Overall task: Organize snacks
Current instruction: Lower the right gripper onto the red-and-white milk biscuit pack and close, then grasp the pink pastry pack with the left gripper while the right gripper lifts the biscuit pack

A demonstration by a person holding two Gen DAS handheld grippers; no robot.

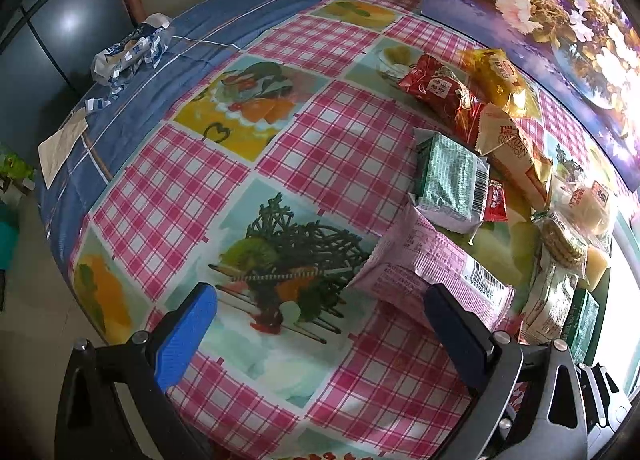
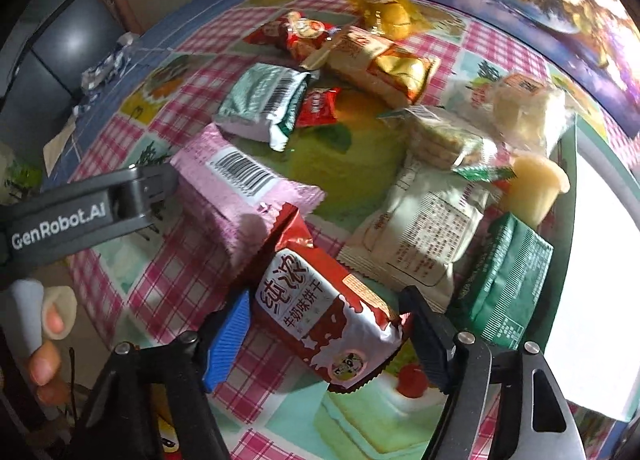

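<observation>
Between tilted right tongs (image 2: 324, 334): red biscuit packet (image 2: 324, 316).

You can't tell whether the right gripper (image 2: 324, 334) pads press the red-and-white biscuit packet (image 2: 326, 314), whose lower sides they hide.

A checked fruit-print tablecloth (image 1: 168, 188) meets a floral panel (image 1: 540, 12).
</observation>
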